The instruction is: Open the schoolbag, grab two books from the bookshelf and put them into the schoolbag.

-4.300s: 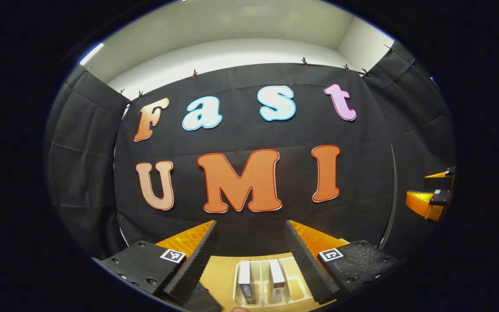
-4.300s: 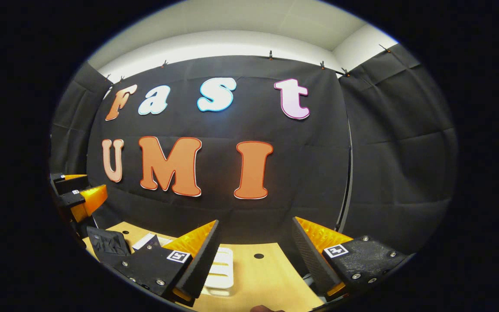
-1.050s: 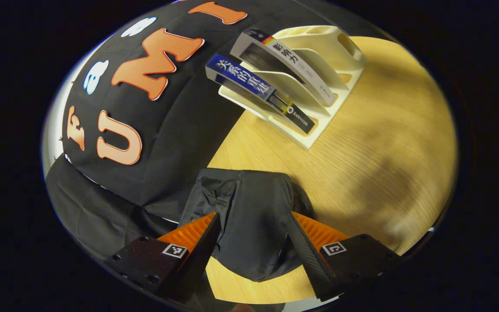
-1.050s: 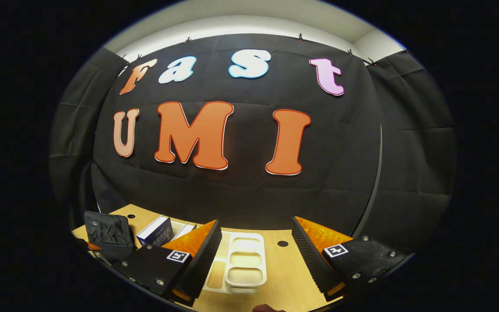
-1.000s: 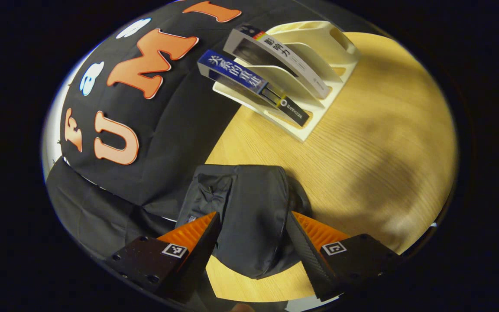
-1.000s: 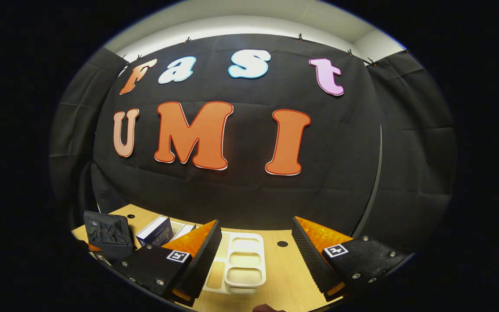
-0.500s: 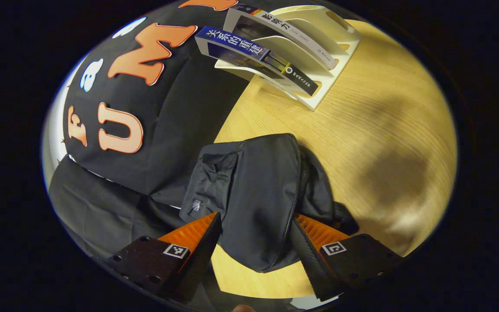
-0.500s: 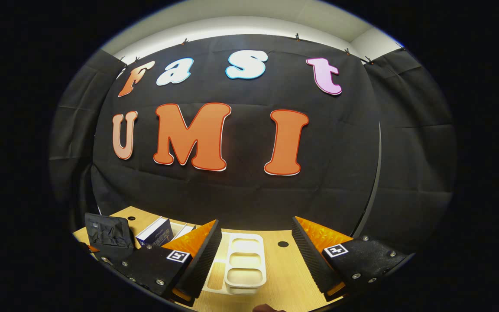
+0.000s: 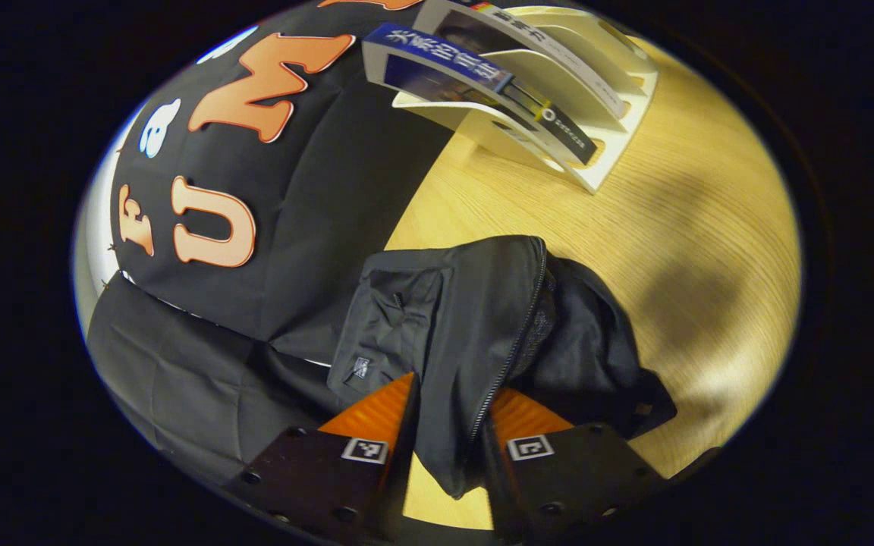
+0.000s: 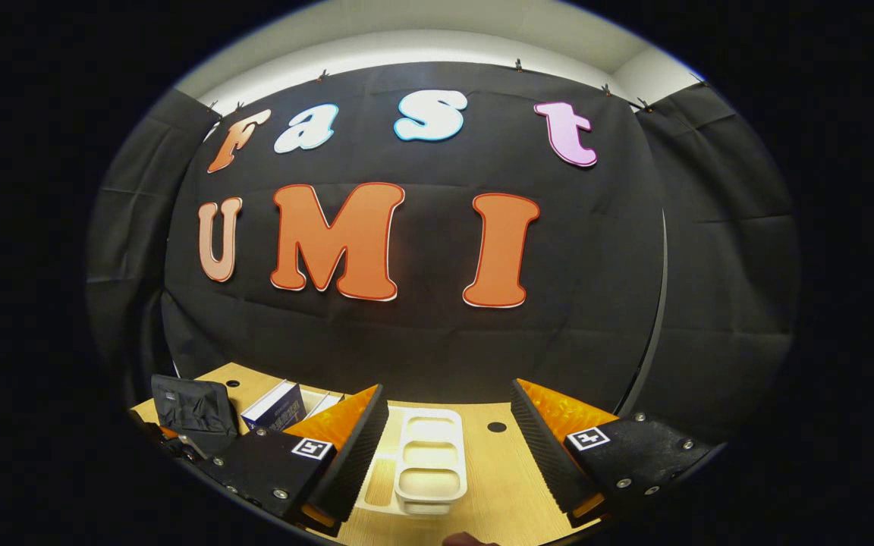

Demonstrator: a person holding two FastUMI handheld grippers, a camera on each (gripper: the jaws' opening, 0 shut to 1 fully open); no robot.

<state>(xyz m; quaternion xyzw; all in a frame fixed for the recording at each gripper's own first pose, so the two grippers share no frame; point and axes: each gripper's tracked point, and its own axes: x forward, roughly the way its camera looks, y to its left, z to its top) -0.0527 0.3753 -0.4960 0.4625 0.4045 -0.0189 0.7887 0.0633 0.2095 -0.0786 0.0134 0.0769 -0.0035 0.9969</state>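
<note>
- The left gripper [image 9: 448, 425] has its jaws pinched together on the front flap of the schoolbag [image 9: 475, 318], right beside the zipper line, with fabric squeezed between the two fingers.
- The schoolbag slumps on the wooden table [image 9: 680, 227], against the booth's cloth wall. Its zipper looks parted along the top edge, showing a dark gap behind the flap, so the opening step seems under way; how wide the mouth is I cannot tell.
- Beyond the schoolbag, farther along the table, stands the bookshelf [image 9: 619, 144], a pale slotted rack. Two books sit in it, leaning: a blue book [image 9: 437, 64] in the slot nearer the schoolbag and a white book [image 9: 551, 57] in the next slot.
- The right gripper [image 10: 448, 440] hangs above the table, well apart from the schoolbag, jaws spread wide with nothing between them. Below it lies the empty end of the bookshelf [image 10: 429, 462].
- Judging by this, both books are not yet fetched; holding the bag open, then two pick-and-place trips, are left.
</note>
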